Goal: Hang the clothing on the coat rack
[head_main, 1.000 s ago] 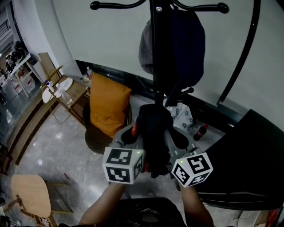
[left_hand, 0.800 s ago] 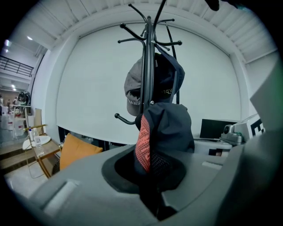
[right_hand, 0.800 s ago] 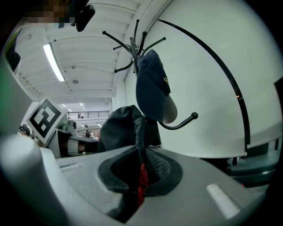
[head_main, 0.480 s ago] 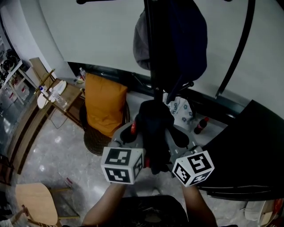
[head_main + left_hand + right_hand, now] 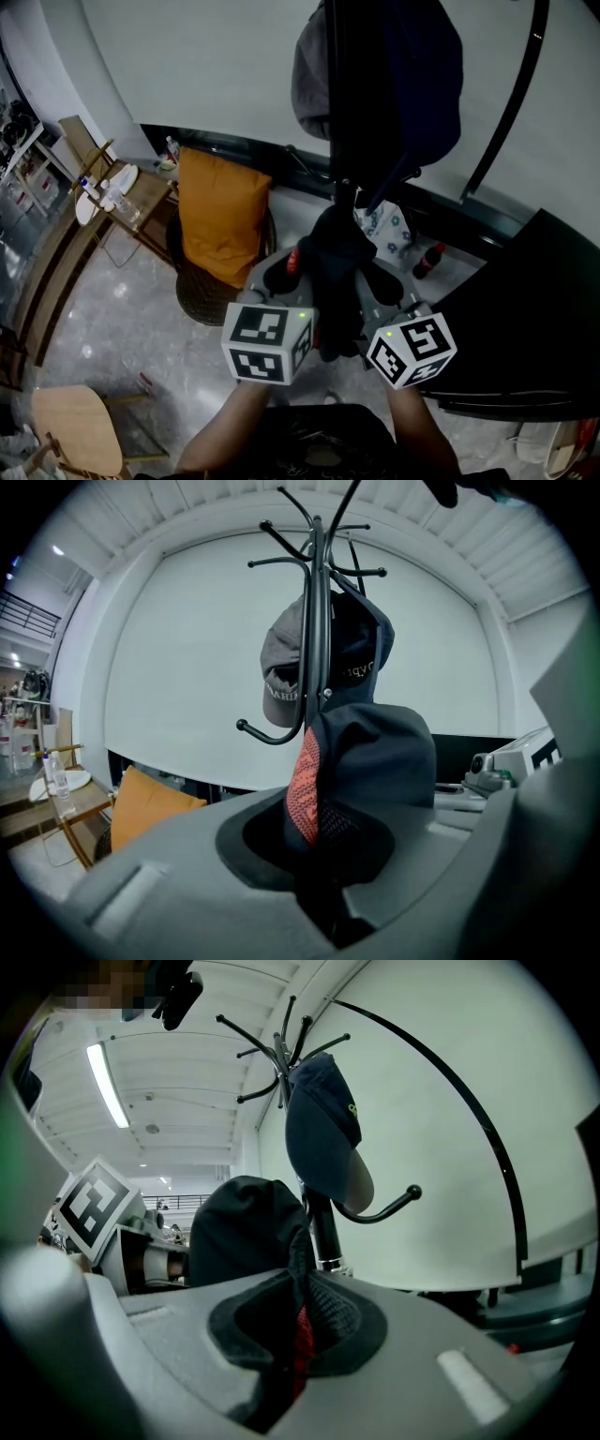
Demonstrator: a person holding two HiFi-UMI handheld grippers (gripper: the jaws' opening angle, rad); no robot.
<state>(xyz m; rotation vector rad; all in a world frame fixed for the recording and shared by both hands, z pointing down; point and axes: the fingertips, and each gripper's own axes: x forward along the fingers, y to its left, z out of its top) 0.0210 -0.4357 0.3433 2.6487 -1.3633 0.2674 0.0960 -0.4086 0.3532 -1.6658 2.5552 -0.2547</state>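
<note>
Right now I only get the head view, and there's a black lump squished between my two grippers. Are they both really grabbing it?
Observer: The left gripper view shows the left gripper with its jaws shut on the dark garment, right by an orange-red mesh patch on it.
Operator: And my other one?
Observer: In the right gripper view, the right gripper has its jaws pinched on a fold of the same garment.
Operator: Is there a hook free up high?
Observer: Yes. The left gripper view shows the coat rack all the way up, and its top hooks are bare.
</note>
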